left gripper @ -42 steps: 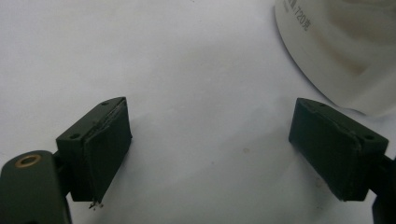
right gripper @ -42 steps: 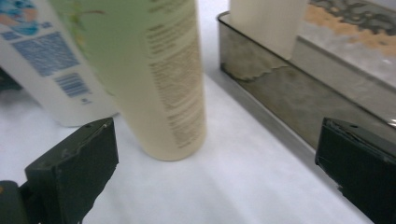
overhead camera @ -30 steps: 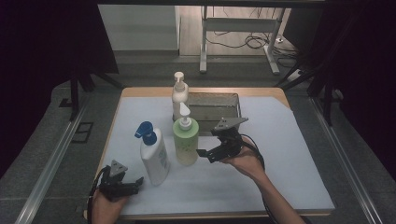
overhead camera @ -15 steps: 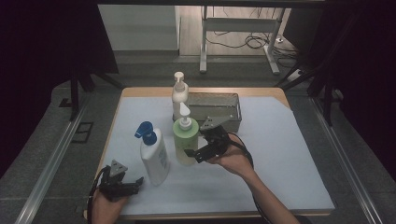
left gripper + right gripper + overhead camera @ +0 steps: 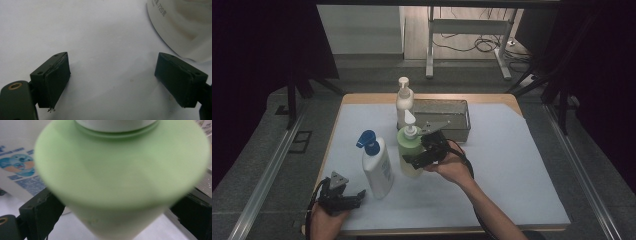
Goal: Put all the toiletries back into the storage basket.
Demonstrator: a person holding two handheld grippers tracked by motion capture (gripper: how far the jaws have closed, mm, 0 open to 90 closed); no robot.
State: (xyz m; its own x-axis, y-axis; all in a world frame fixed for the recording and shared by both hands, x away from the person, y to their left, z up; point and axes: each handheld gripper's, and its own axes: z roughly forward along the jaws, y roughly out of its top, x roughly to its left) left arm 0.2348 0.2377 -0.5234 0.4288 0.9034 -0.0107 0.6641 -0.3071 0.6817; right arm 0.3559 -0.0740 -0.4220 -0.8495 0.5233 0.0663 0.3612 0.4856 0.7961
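Green pump bottle (image 5: 411, 152) is seen upright near the middle of the worktop (image 5: 522, 170), with the right hand-held gripper (image 5: 424, 152) brought against its right side; in the right gripper view the bottle (image 5: 120, 182) sits between the two black jaws, which flank it on either side, though whether they press on it cannot be told. Just to its left a white bottle with a blue pump (image 5: 376, 165) is stood, and behind it, toward the far edge, a cream pump bottle (image 5: 404, 102) beside a grey metal tray (image 5: 457, 107). The left hand-held gripper (image 5: 343, 196) is held low at the near left corner, jaws spread wide apart over bare white surface. The green bottle is blurred and cut off at the top in the close view; its body is pale green with a white collar and pump.
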